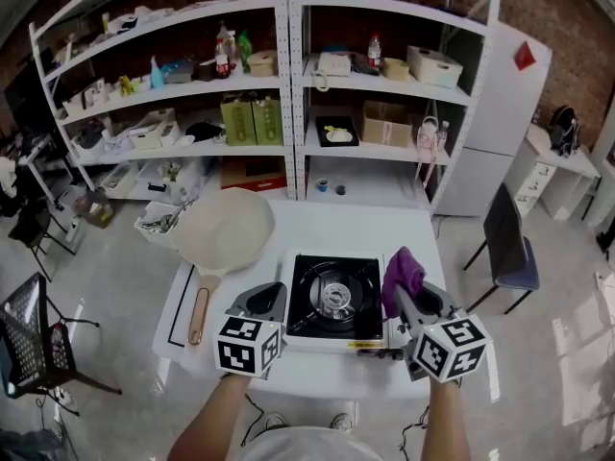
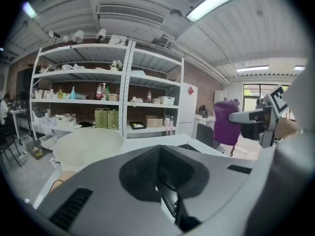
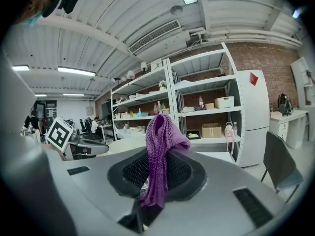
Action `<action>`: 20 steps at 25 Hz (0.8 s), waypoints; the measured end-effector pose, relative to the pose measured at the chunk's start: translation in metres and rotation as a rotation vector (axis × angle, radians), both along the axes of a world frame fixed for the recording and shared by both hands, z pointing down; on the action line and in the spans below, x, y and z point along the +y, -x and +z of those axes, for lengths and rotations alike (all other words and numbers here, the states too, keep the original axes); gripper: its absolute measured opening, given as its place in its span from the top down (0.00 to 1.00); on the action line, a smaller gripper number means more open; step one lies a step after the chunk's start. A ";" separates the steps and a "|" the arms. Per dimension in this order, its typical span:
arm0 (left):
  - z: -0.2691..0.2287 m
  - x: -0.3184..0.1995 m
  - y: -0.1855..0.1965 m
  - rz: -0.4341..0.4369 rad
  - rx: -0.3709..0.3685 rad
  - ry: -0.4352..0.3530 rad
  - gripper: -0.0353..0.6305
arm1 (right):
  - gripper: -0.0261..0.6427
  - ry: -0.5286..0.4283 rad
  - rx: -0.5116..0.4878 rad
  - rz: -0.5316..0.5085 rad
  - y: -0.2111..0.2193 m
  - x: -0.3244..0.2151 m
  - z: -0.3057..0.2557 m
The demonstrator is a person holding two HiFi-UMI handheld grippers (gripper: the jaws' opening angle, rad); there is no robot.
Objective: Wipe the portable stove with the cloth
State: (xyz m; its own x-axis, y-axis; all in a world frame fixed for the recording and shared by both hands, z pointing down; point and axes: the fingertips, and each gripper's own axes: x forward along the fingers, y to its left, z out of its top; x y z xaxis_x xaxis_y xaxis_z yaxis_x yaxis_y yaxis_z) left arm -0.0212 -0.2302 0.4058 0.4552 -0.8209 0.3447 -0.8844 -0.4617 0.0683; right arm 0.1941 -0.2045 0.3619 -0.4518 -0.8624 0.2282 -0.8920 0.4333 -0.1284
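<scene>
Portable stove [image 1: 334, 301]: we find it on the white bench [image 1: 317, 221], burner up, between both claws and within reach for wiping.
Cloth [image 3: 158, 156]: purple knit, held just above the stove's right edge; we judge wiping not yet begun.
Right claw [image 1: 415, 303]: pinched on the cloth's lower part, the rest bunched above the jaws.
Left claw [image 1: 266, 302]: jaws together, empty, by the stove's left edge, probably to steady it.
Pan [image 1: 223, 230]: cream, wooden handle, set aside left.

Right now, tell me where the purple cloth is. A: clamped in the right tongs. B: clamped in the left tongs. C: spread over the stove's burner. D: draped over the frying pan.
A: in the right gripper view the purple cloth is pinched between the jaws of the right tongs.
</scene>
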 end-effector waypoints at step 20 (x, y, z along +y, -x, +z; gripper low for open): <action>0.002 0.003 -0.002 -0.038 -0.034 0.005 0.94 | 0.87 0.013 0.027 -0.007 -0.016 -0.002 0.018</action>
State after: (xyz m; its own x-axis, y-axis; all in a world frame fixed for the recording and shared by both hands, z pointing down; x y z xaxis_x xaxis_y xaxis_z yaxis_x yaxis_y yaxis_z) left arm -0.0195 -0.2276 0.4081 0.4114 -0.8358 0.3635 -0.9032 -0.4273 0.0398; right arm 0.2099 -0.2070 0.3801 -0.4515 -0.8561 0.2515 -0.8921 0.4381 -0.1104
